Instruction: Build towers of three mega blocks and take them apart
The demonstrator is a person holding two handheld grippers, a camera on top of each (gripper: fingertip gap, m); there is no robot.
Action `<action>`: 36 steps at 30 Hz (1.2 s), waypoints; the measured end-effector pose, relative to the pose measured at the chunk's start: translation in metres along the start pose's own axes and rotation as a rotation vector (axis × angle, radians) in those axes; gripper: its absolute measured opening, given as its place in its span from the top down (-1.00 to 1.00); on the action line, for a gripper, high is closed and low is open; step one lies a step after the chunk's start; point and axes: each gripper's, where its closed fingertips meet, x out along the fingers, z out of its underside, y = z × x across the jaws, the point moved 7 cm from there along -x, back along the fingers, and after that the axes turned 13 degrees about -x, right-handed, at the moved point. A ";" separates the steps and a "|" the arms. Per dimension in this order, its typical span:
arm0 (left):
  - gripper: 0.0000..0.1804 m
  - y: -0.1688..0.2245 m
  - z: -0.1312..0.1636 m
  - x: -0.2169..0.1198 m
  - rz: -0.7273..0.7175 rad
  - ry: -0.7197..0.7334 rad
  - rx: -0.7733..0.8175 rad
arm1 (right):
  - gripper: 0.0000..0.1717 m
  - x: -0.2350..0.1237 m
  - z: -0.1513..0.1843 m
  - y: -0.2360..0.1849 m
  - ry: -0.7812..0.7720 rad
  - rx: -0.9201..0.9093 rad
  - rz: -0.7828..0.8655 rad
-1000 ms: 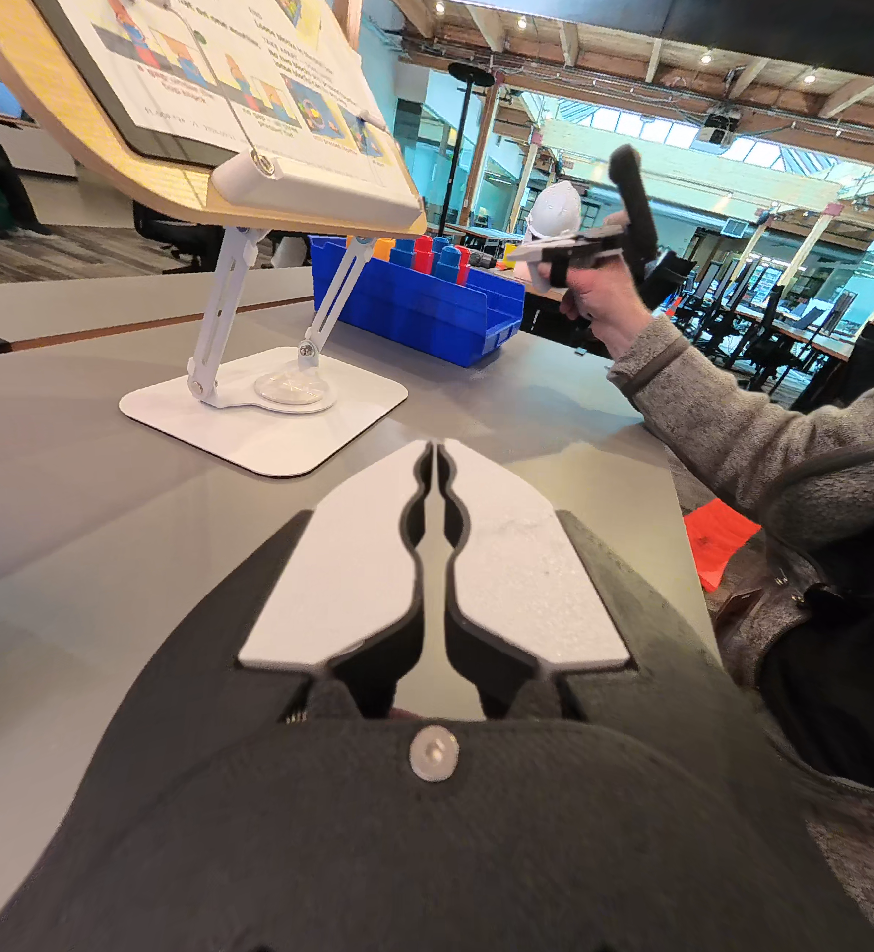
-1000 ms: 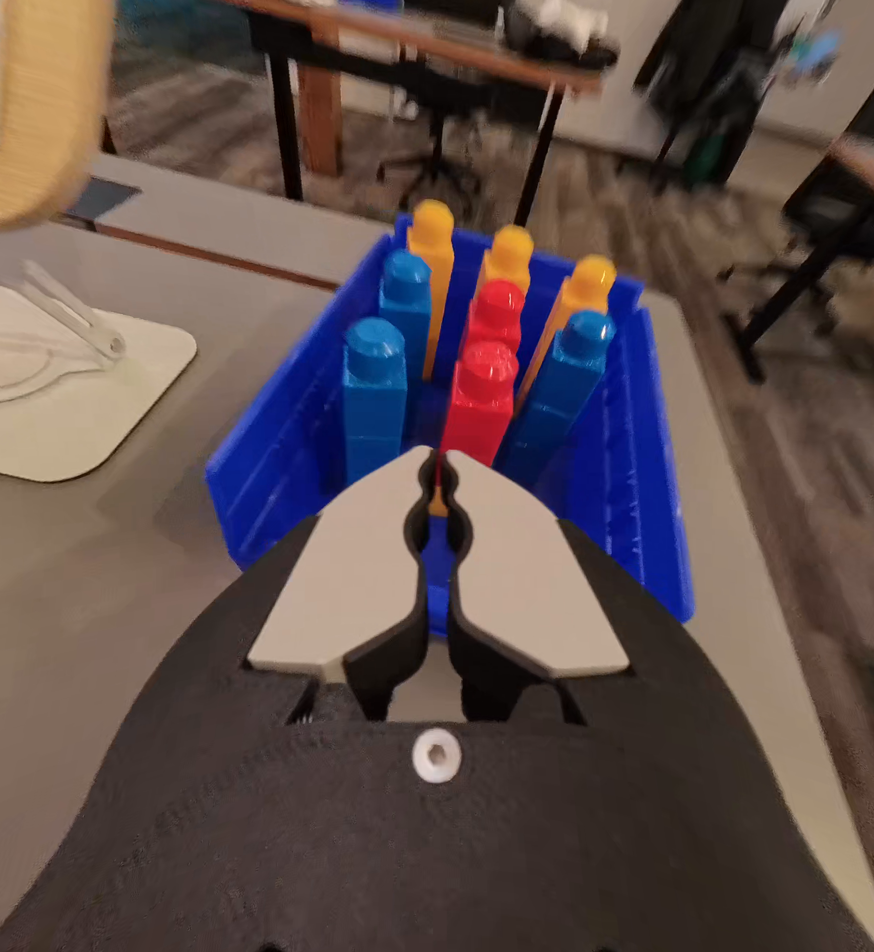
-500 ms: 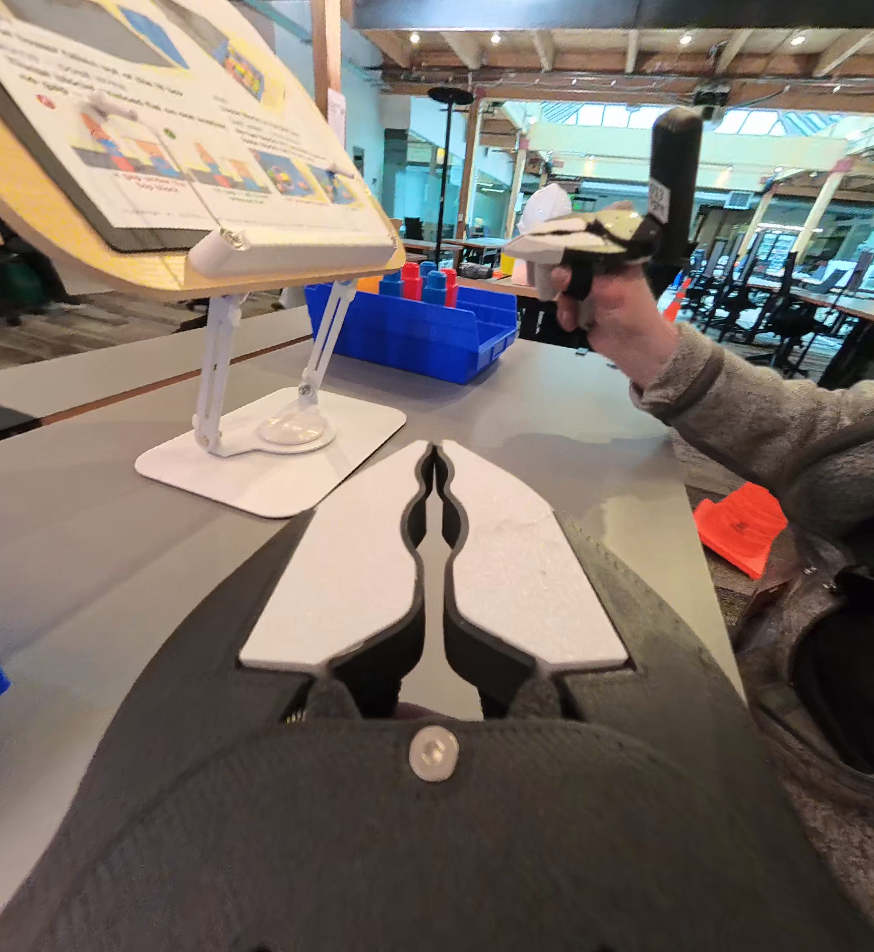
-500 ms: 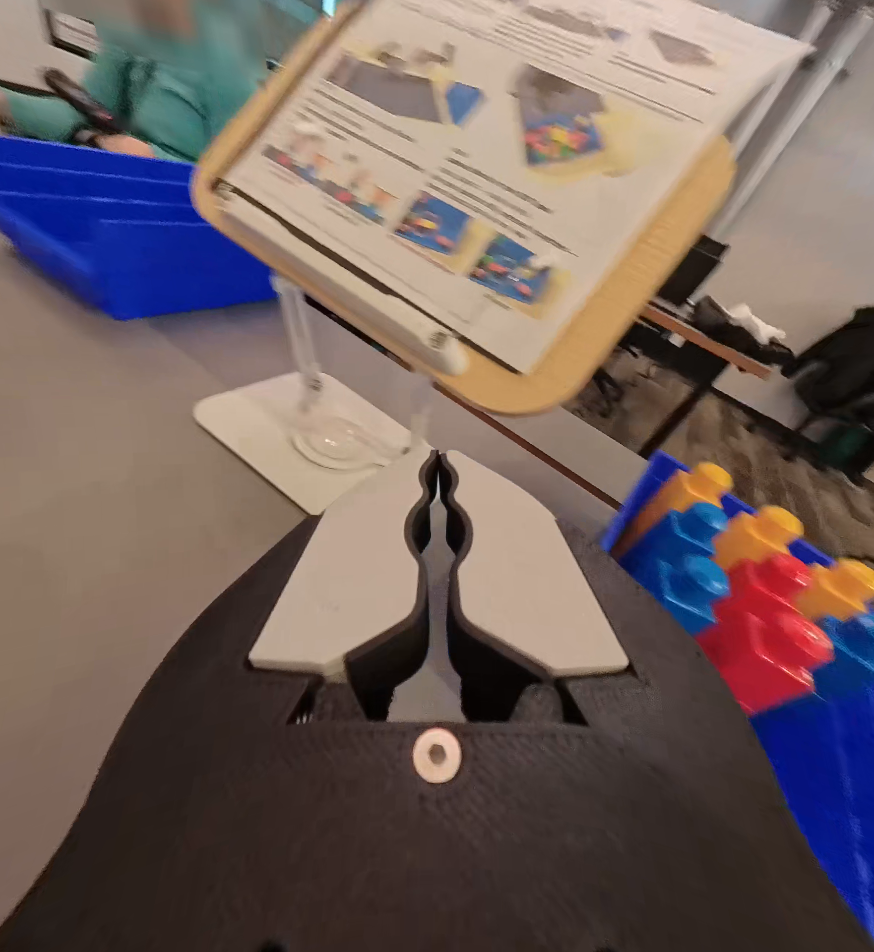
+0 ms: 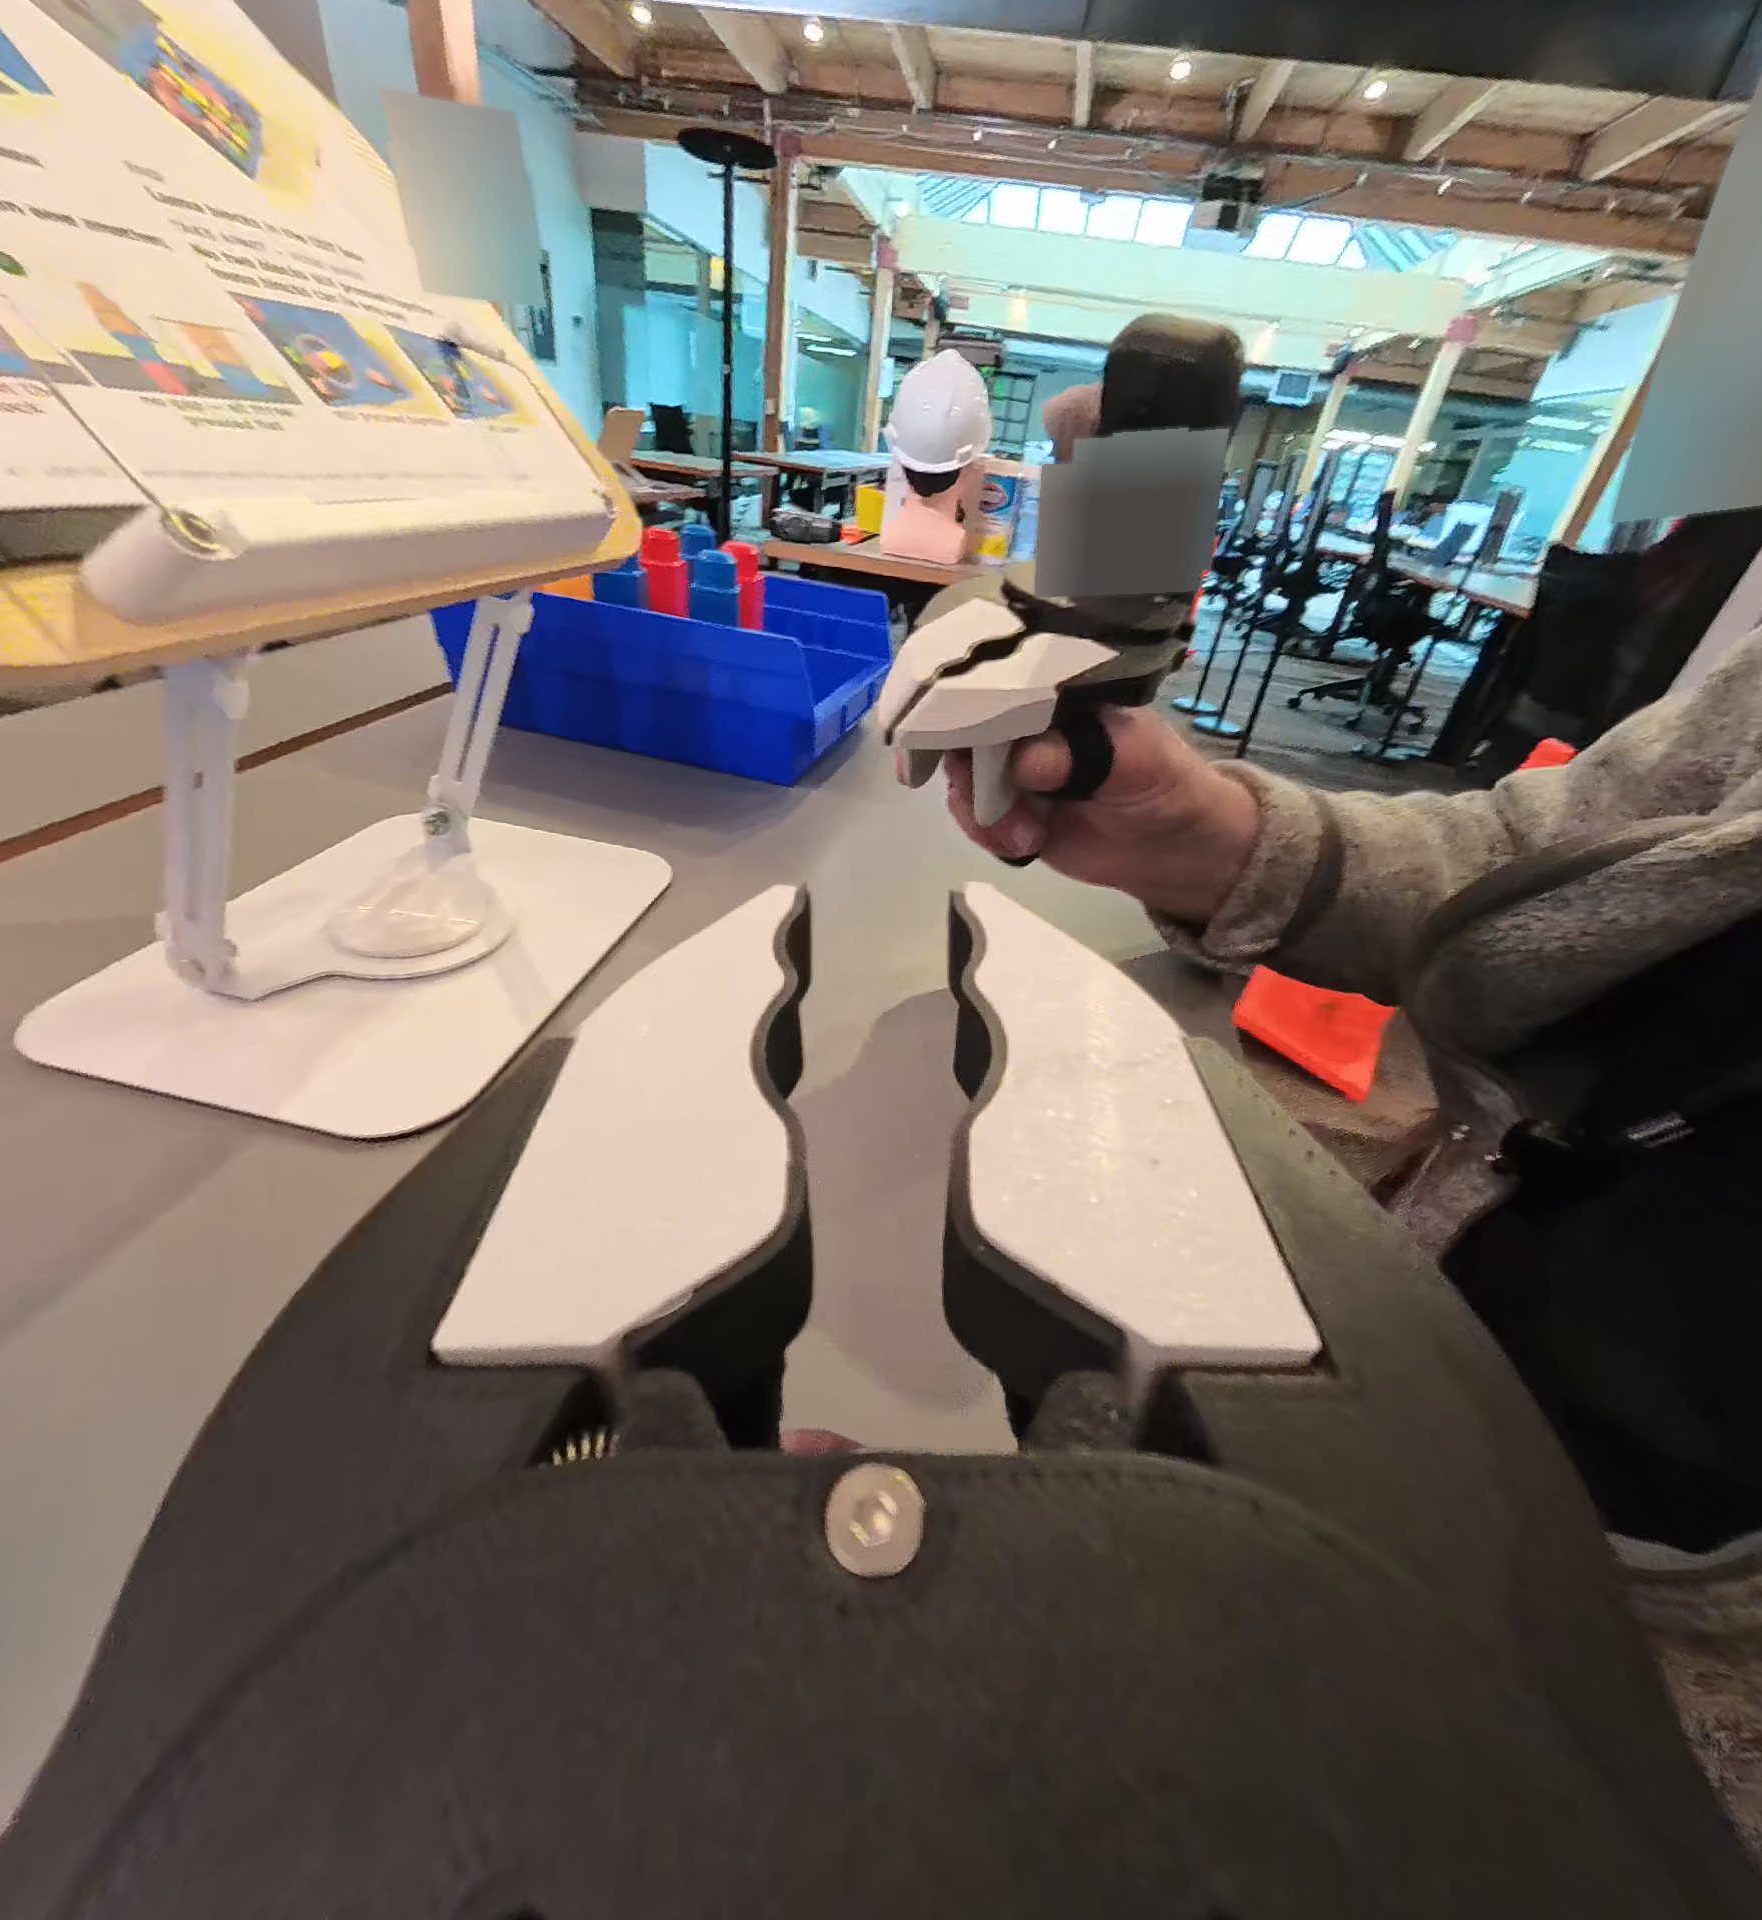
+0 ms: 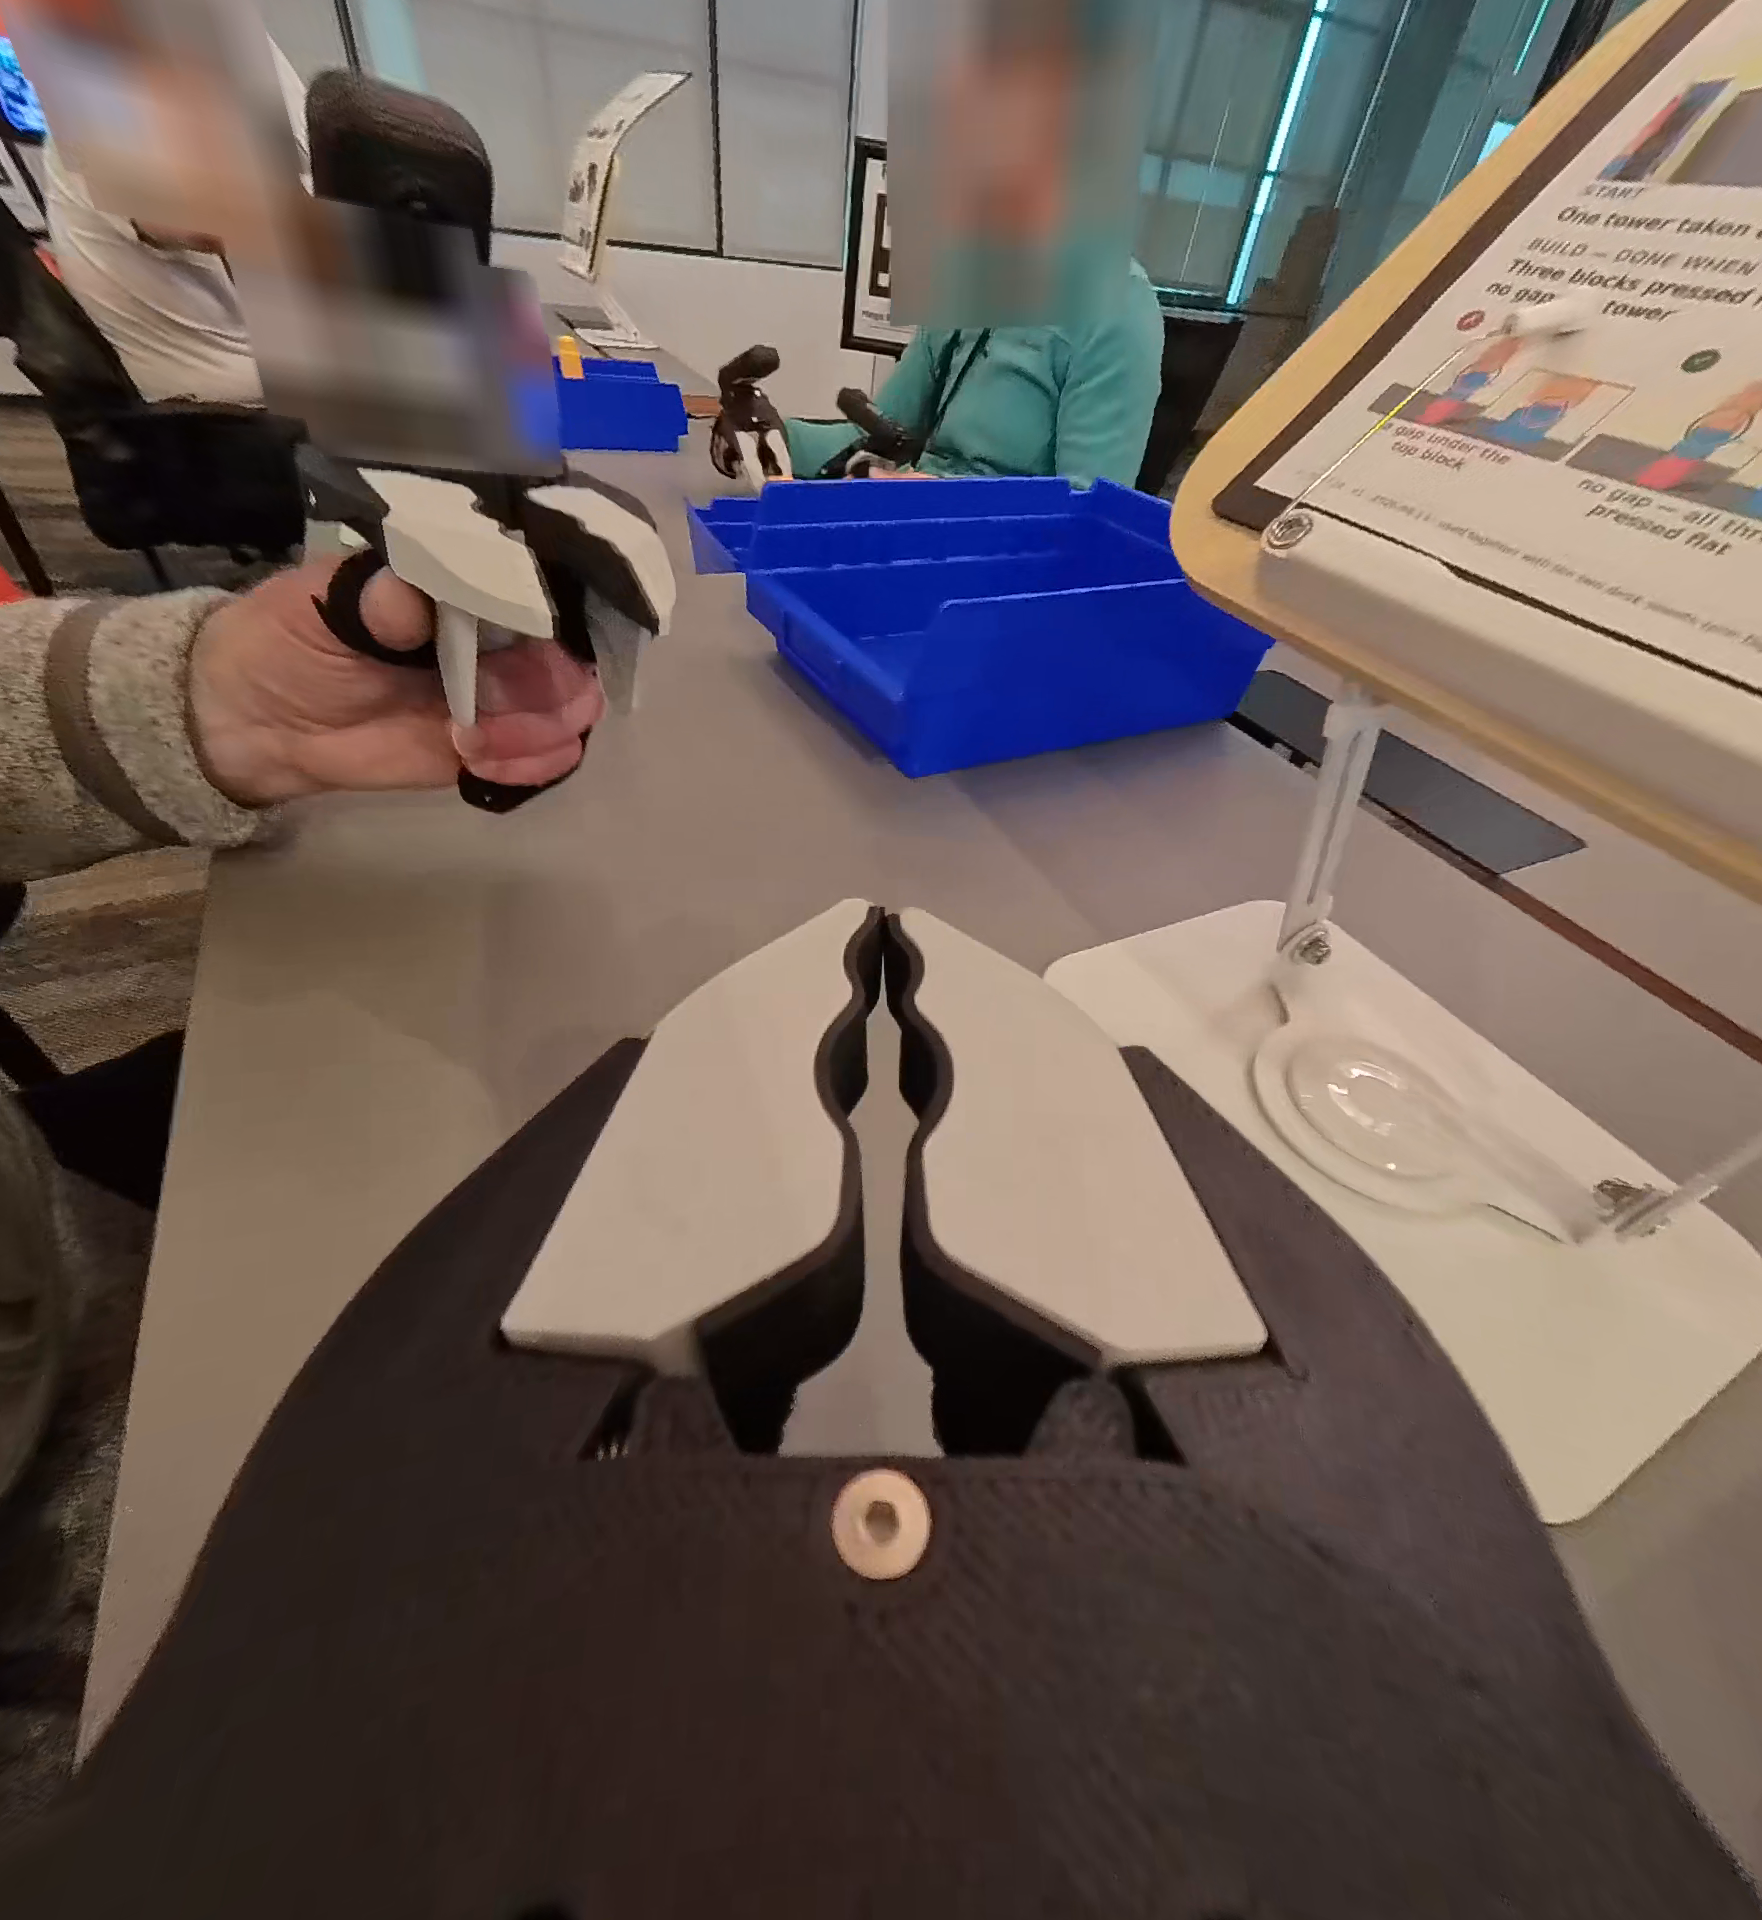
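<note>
A smooth grey worktop [image 5: 77, 1195] is stretching across both views, lying bare between the two claws; a white stand [image 5: 337, 997] is sitting on it, propping up a tilted wooden board [image 5: 264, 623] with a printed sheet; behind it a blue bin [image 5: 690, 675] is holding upright red and blue blocks [image 5: 695, 571]; a second blue bin [image 6: 991, 634] is resting farther along the worktop. The left claw [image 5: 877, 914] is hovering over the surface with its fingers parted and nothing between them; the right claw [image 6: 882, 920] is hanging above the worktop with its tips meeting on air. The room is showing timber ceiling beams [image 5: 1064, 94], rows of desks, and a seated person in a teal top [image 6: 1022, 395].
</note>
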 end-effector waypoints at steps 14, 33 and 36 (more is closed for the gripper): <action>0.26 -0.059 -0.066 -0.148 -0.770 0.172 0.228 | 0.57 -0.189 0.028 0.118 -0.166 0.030 0.706; -0.10 -0.176 -0.044 -0.220 -1.230 0.073 0.005 | 0.40 -0.313 0.158 0.222 -0.484 0.366 1.000; -0.12 -0.189 -0.037 -0.215 -1.205 0.047 -0.048 | 0.49 -0.307 0.168 0.227 -0.527 0.372 0.944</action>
